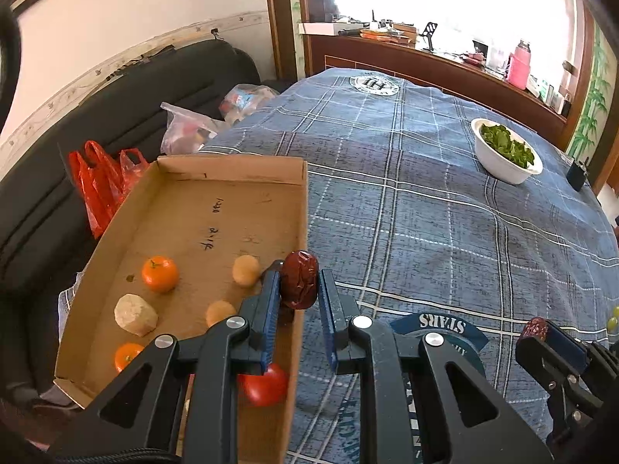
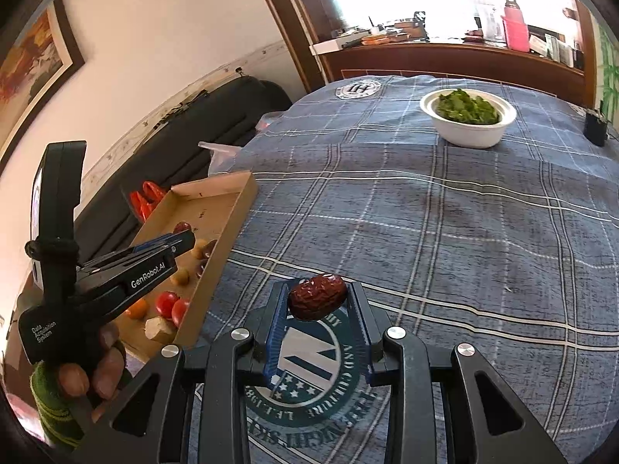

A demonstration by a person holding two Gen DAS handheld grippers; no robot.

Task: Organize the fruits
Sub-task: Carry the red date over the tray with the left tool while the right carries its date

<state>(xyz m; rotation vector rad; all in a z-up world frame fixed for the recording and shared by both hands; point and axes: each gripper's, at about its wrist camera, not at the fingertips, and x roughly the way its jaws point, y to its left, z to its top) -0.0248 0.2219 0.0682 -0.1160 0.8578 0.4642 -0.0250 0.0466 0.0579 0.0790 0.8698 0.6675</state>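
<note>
My left gripper is shut on a wrinkled dark red date, held over the right wall of a cardboard tray. In the tray lie two small oranges, two tan longans, a pale peeled chunk and a red tomato. My right gripper is shut on a second red date above the blue plaid tablecloth, right of the tray. The right wrist view shows the left gripper over the tray, held by a hand in a green sleeve.
A white bowl of green leaves stands at the far right of the table. A small black object sits near the right edge. Left of the table is a black sofa with red and clear plastic bags. Green grapes show at the right border.
</note>
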